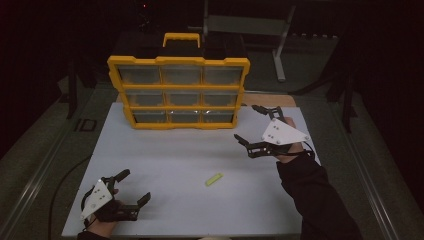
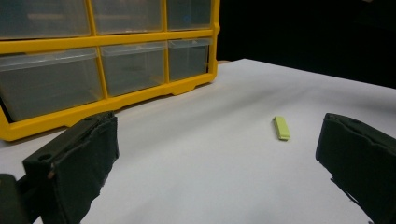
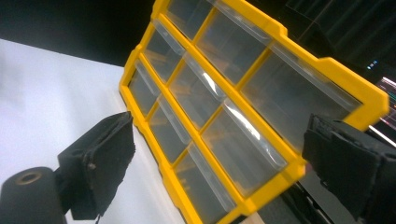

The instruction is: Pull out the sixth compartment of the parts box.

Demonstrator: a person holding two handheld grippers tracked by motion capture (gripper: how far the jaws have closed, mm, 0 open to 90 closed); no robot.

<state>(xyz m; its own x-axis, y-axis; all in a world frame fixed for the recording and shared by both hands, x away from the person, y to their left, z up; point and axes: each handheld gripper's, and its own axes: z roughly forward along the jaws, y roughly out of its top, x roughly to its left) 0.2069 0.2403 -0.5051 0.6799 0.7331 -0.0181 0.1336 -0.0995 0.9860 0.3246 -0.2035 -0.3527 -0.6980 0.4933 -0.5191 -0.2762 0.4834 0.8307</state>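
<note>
Fingers (image 2: 74, 163) of the left gripper (image 1: 131, 189) stand wide apart and hold nothing; this gripper rests low over the near left corner of the desk (image 1: 165, 155). Fingers (image 3: 100, 165) of the right gripper (image 1: 256, 126) are likewise spread apart and empty; this gripper hovers near the right edge of the desk, just beside the lower right corner of the yellow drawer organiser (image 1: 179, 92).

Work item: a small lime-green flat piece (image 1: 214, 179). It lies flat on the bare desk surface, toward the near edge and somewhat right of centre, between the two grippers and apart from both. In the left gripper view the piece (image 2: 281, 128) appears ahead of the fingers, closer to the right-hand finger.

Receiving unit: the organiser stands upright at the far edge of the desk, carry handle (image 1: 182, 38) on top, with a three-by-three grid of clear drawers. All visible drawers (image 3: 205, 93) appear closed. Contents cannot be determined through the fronts.

Progress assessment: the job appears to be at its start. No drawer is pulled out and the piece has not been picked up. Judged from gripper positions, the remaining steps are: open a drawer with the right gripper, grasp the piece, place it in the drawer, and close the drawer. Which drawer is intended cannot be determined.
</note>
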